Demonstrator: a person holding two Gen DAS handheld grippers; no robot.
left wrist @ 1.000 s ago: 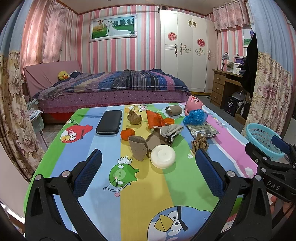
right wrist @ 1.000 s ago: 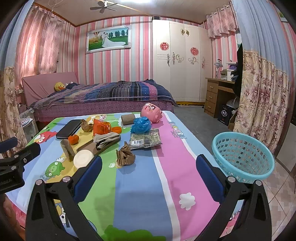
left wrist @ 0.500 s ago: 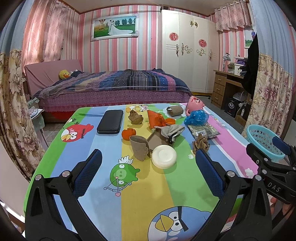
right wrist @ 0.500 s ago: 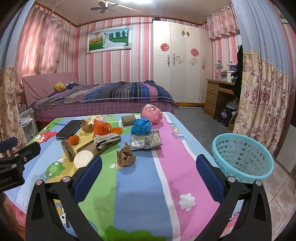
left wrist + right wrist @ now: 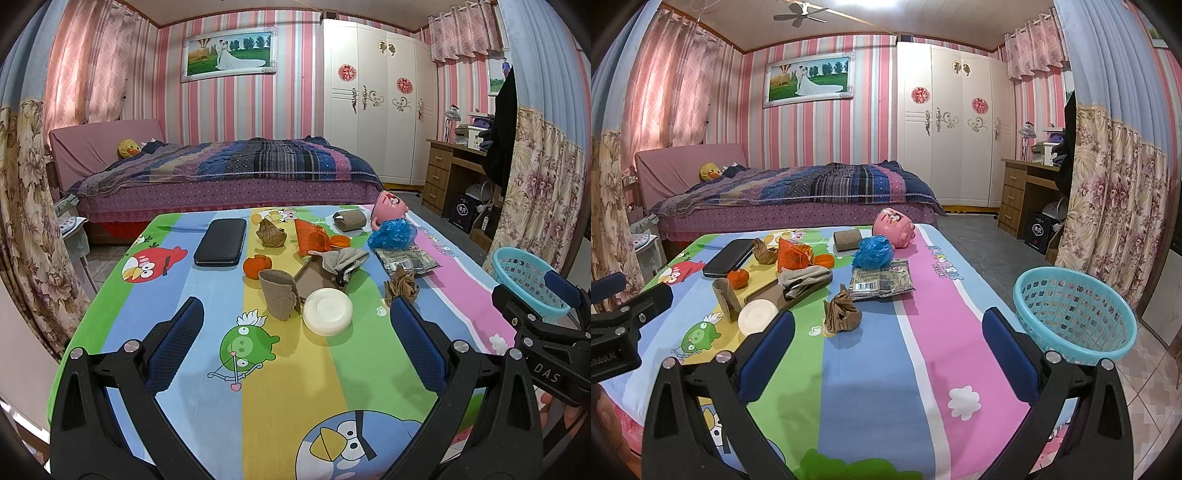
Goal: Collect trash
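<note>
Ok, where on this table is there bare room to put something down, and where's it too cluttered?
Bare cloth runs along the near edge, in front of the white lid and the crumpled brown paper. The pink stripe between the foil packet and the blue basket is also free. It is crowded from the black case across to the pink cup.

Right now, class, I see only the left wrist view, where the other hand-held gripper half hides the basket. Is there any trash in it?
Observer: No. The right wrist view shows the whole blue basket, and it looks empty.
Operator: Is the right hand-held gripper carrying anything?
Observer: No. The right hand-held gripper is open and holds nothing.
Operator: What lies nearest to it?
Observer: The crumpled brown paper, just ahead of it and slightly to its left.
</note>
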